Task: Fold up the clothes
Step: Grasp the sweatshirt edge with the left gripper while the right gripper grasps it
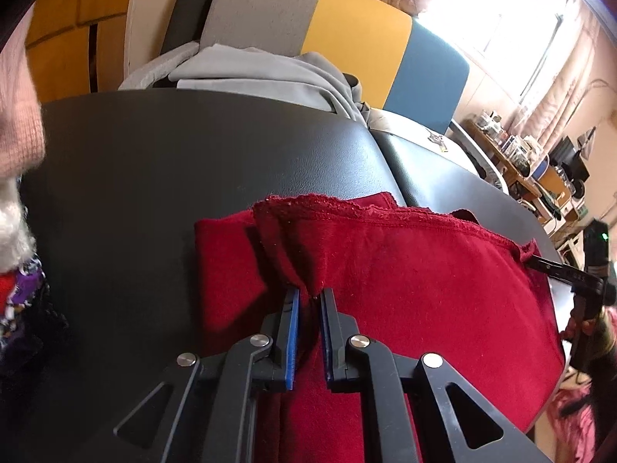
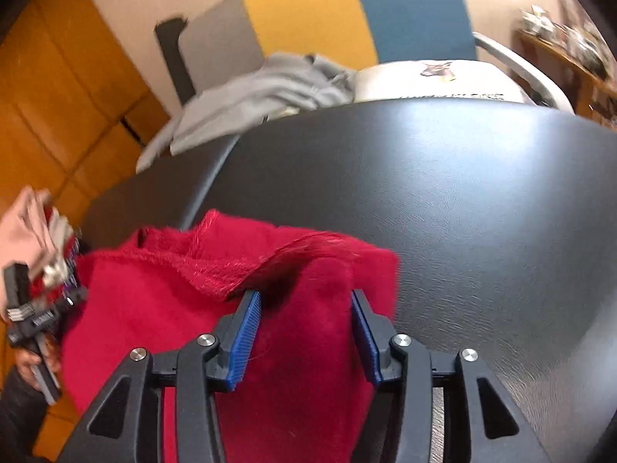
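We see a fuzzy red garment [image 1: 405, 301] lying on the black leather-grain table [image 1: 173, 177], long axis across it, left gripper [image 1: 308, 297] pinching a bunched fold, right gripper [image 2: 306, 301] spread wide over its corner

Light source: daylight pours through the window [image 1: 513, 19] at upper right of the left wrist view, blown out to white.
Brightness: room well lit; colours strong on the red garment [image 1: 405, 289].
Glare: soft pale sheen on the black table [image 2: 482, 200], brightest toward the window side.
Shadows: dark folds in the red garment just ahead of the left gripper [image 1: 308, 297]; a shadow pocket between the right gripper [image 2: 306, 305] fingers.
Blur: right wrist view smeared throughout, worst at the left edge; left wrist view sharp.
Distortion: heavy fisheye bend, table edge curved, corners vignetted black.
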The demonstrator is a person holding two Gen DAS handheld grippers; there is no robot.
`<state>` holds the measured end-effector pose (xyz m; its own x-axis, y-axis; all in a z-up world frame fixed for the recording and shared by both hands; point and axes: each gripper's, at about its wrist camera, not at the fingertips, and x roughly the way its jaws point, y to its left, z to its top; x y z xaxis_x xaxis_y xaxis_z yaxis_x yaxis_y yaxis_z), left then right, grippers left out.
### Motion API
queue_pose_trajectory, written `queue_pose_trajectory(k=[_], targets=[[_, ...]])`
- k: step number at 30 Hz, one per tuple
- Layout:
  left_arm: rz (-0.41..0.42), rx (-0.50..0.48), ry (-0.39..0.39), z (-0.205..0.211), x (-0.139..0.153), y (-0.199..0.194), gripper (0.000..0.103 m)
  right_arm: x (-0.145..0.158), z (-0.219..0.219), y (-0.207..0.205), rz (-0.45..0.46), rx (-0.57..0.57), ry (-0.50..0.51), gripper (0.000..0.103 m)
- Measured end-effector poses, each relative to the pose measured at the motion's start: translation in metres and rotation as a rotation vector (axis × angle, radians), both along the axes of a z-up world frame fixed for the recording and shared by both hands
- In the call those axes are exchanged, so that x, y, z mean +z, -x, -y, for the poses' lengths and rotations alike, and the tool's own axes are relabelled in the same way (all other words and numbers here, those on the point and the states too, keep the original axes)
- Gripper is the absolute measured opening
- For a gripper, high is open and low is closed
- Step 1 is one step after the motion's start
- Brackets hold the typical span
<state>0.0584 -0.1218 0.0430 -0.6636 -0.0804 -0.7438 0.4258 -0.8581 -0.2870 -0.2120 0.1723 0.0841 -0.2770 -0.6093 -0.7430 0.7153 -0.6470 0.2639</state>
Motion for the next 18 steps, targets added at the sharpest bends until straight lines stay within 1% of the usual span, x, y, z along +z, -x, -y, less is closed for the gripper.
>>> queue_pose_trajectory(k=[1,2,3,4,7,8,9,11,13,15,17,18], targets=[[-0.005,-0.007,0.018,-0.003,0.003,-0.001,0.01,0.005,0.003,-0.005,-0.031,0.007,-0.013,0.042],[-0.02,-0.016,0.037,-0.007,0.007,-0.004,0.009,0.01,0.006,-0.01,-0.062,0.014,-0.026,0.021],[-0.035,-0.025,0.055,-0.012,0.012,-0.007,0.009,0.015,0.009,-0.015,-0.093,0.021,-0.039,0.01],[-0.055,-0.029,0.07,-0.015,0.017,-0.011,0.009,0.02,0.012,-0.02,-0.124,0.028,-0.053,0.01],[-0.157,-0.003,0.075,-0.015,0.041,-0.028,0.009,0.035,0.02,-0.035,-0.216,0.05,-0.092,0.01],[-0.178,0.007,0.088,-0.015,0.048,-0.031,0.009,0.04,0.023,-0.04,-0.247,0.057,-0.105,0.01],[-0.193,0.016,0.101,-0.014,0.053,-0.033,0.009,0.045,0.026,-0.045,-0.278,0.064,-0.118,0.01],[-0.173,0.026,0.111,-0.007,0.052,-0.025,0.009,0.05,0.024,-0.038,-0.287,0.022,-0.109,0.01],[-0.117,0.039,0.101,-0.001,0.039,-0.013,0.009,0.023,0.028,-0.019,-0.196,-0.008,-0.124,0.01],[-0.051,0.048,0.072,0.003,0.019,0.0,0.009,-0.003,0.031,0.0,-0.102,-0.037,-0.138,0.01],[0.007,0.046,0.072,0.003,0.001,0.007,0.009,-0.034,0.032,0.009,-0.014,-0.061,-0.146,0.01],[0.018,0.045,0.067,0.002,-0.005,0.008,0.009,-0.048,0.031,0.011,0.026,-0.072,-0.148,0.011]])
